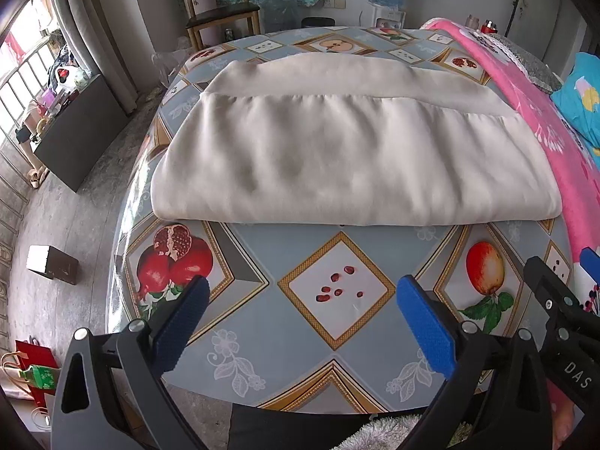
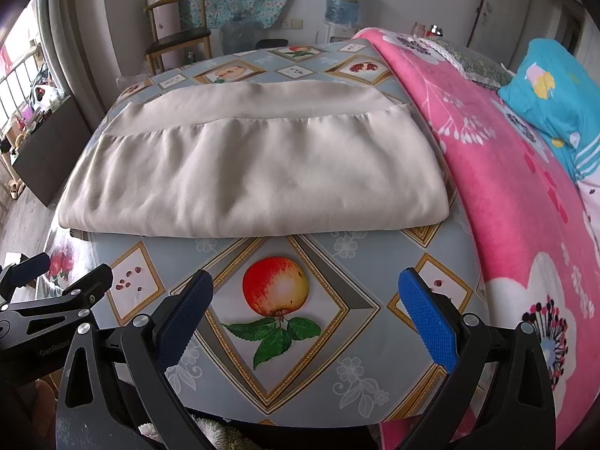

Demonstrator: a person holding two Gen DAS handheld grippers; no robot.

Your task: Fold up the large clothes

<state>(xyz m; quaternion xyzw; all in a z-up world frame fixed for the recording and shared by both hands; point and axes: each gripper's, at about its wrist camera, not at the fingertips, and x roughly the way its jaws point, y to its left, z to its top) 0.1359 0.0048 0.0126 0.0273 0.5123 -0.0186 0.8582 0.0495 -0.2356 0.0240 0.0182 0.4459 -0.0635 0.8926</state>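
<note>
Both tools hang over the near part of the table with their blue-padded fingers spread wide and nothing between them: the left gripper [image 1: 300,296] over the printed seed diamond, the right gripper [image 2: 305,292] over the printed apple, side by side and close enough that each shows at the edge of the other's view.

Ahead of both, well clear of the fingertips, lies the cream garment [image 1: 348,153], folded into a broad flat band across the tablecloth [image 1: 337,341]. Its thick folded edge faces the grippers; a gathered seam runs across it further back, with a smoother strip beyond. To the right of the right gripper a pink blanket [image 2: 506,172] lies against the garment's right end, and a blue cushion [image 2: 555,97] sits beyond that.

The step in hand looks like the next fold, probably bringing one end across to shorten the band. To do it well, each gripper should go forward low and take all layers at a corner of the same end, not just the top sheet, or the stack will splay. Pinching on the right end risks catching the blanket too, so the fingers should close only on cream cloth. Lifting both corners evenly would keep the edges square.
</note>
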